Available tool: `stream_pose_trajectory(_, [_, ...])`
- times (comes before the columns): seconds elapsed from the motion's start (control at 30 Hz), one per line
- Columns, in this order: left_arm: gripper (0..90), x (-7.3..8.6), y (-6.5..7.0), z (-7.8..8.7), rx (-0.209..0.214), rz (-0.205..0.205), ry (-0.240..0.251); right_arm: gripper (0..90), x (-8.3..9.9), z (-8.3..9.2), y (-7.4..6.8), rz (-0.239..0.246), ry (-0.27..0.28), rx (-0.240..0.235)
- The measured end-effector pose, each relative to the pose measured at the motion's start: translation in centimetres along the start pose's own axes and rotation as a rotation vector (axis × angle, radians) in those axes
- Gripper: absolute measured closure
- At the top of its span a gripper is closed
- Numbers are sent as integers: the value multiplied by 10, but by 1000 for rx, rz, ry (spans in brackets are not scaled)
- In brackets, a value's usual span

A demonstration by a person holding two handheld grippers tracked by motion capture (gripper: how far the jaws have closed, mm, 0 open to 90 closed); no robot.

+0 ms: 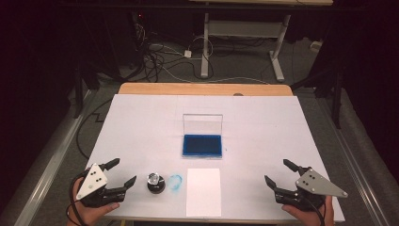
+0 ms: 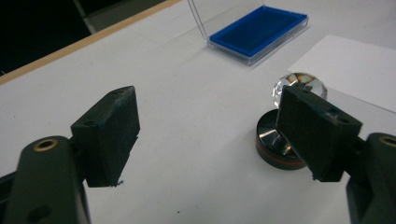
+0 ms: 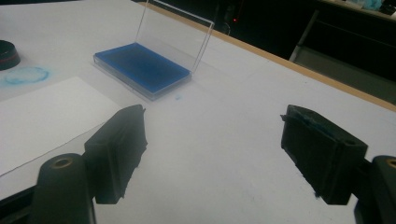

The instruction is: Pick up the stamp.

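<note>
Looking down from the high view, the left gripper point(image 1: 123, 172) sits at the lower left of the frame, jaws spread wide and holding nothing. Just right of it, near the bottom edge, stands the stamp point(image 1: 155, 182), a dark round base with a clear faceted knob on top, not touched by the jaws. Beside the stamp, a faint blue ring mark point(image 1: 175, 182) shows on the white table point(image 1: 141, 122), and right of that lies a blank sheet of paper point(image 1: 203, 191). Above the paper, mid-frame, is the blue ink pad point(image 1: 203, 145) with its clear lid standing upright behind it. At the lower right, the right gripper point(image 1: 277, 172) is also spread open and empty, well apart from everything.

From the left gripper view, the 2 black jaws stand wide apart; the stamp point(image 2: 280, 140) sits at the right, partly hidden behind the right-hand jaw. The ink pad point(image 2: 257, 30) lies at the upper middle, the paper point(image 2: 350, 70) at the right edge.

From the right gripper view, the jaws gape over bare table. The ink pad point(image 3: 142, 67) is upper left, the paper point(image 3: 46, 116) at left, the ring mark point(image 3: 25, 74) and the stamp's base point(image 3: 7, 53) at the far left edge.
</note>
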State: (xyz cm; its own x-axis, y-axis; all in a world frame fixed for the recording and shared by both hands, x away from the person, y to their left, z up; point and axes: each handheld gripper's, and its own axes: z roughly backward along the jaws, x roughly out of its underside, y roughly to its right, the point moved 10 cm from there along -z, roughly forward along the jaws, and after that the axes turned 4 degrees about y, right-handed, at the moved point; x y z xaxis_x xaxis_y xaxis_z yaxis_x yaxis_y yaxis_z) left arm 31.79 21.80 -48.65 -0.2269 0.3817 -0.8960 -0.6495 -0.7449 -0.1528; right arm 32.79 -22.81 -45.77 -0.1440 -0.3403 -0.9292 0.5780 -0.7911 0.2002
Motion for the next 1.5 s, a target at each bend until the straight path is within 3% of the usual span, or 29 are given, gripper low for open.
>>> stream_pose_trajectory(0.2, [209,6,2,-7,15,-9,-51,212,4,-6,1,-2,-19,-23])
stream_pose_trajectory(0.3, [225,12,3,-11,56,28,-91,218,6,-8,-1,11,-38,-26])
stream_pose_trajectory(0.4, [232,12,5,-12,77,26,-110,220,7,-8,-4,23,-53,-28])
stream_pose_trajectory(0.57, [279,11,7,-10,73,14,-147,220,6,-11,-5,32,-61,-31])
stream_pose_trajectory(0.8, [277,-5,13,-8,116,20,-214,220,9,-15,-9,37,-77,-49])
stream_pose_trajectory(0.9, [277,-11,16,-9,133,10,-223,219,11,-16,-8,34,-87,-48])
stream_pose_trajectory(1.0, [277,-14,25,-15,171,-20,-284,220,12,-17,-9,43,-96,-50])
stream_pose_trajectory(1.13, [277,-15,33,-21,211,-39,-326,220,14,-18,-10,48,-107,-55])
stream_pose_trajectory(1.5, [277,-11,46,-43,268,-81,-462,222,18,-19,-13,55,-126,-66])
